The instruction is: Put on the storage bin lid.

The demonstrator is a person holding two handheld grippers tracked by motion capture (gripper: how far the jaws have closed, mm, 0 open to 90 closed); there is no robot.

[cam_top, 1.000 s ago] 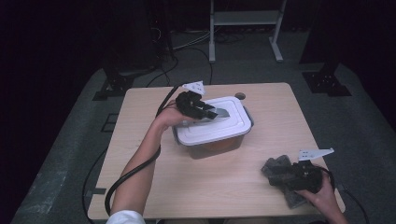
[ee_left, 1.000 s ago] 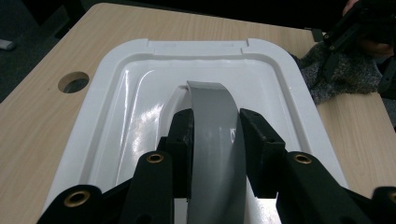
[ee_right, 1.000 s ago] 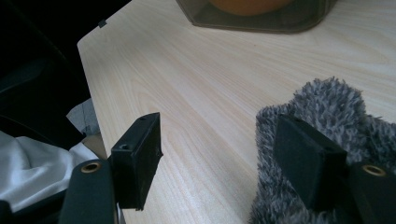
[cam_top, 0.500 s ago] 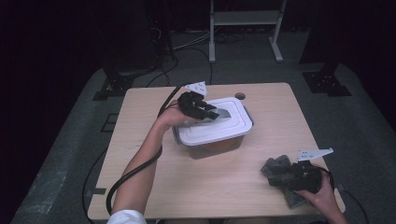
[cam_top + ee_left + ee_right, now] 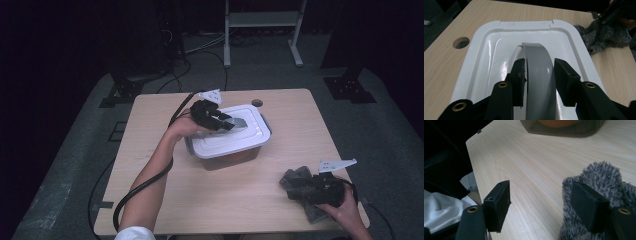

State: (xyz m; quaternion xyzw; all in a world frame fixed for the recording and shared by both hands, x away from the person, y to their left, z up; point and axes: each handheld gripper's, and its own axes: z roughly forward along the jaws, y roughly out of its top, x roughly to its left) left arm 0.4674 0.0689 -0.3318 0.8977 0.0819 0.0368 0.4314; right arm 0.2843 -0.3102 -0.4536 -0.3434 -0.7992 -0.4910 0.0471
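From the high view, I had the left gripper (image 5: 235, 123) over the white plastic lid (image 5: 231, 134) of the storage box at the middle of the light wooden counter (image 5: 165, 200).

In the left gripper view, its jaws had just been opening, parted beside the grey curved handle (image 5: 539, 72).

In the right gripper view, my right gripper (image 5: 541, 205) stood apart, one jaw on the grey fuzzy cloth (image 5: 599, 180).
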